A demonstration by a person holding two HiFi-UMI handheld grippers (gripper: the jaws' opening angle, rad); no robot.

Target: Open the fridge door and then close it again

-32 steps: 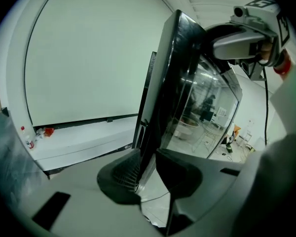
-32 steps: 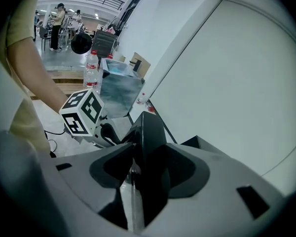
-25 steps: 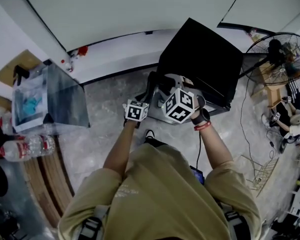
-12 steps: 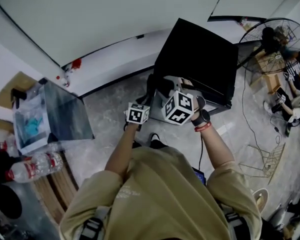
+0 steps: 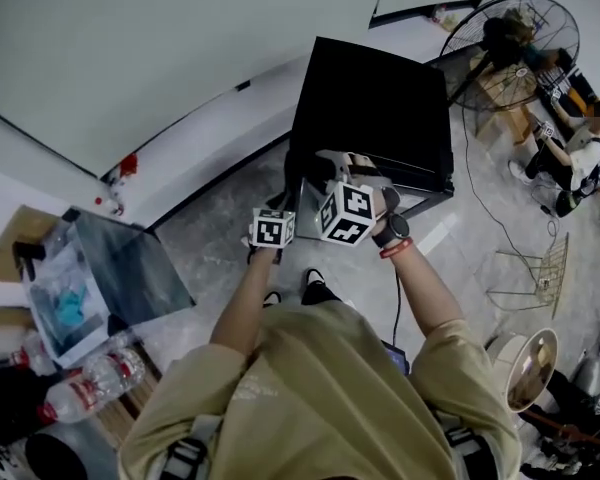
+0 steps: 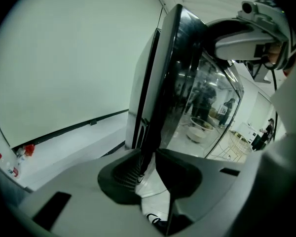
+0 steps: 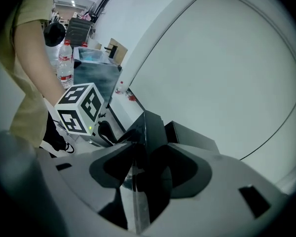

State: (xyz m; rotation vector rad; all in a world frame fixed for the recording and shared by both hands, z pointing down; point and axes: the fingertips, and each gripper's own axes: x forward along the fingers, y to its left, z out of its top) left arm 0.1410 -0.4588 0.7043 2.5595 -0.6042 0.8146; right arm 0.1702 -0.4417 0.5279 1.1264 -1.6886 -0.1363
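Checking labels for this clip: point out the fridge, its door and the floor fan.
fridge (image 5: 375, 108): head view, on its black top
fridge door (image 6: 202, 102): left gripper view, on its glass pane
floor fan (image 5: 528, 26): head view, on its wire cage

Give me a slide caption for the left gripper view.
Left claw clamped on the edge of the glass fridge door, white wall to its left.
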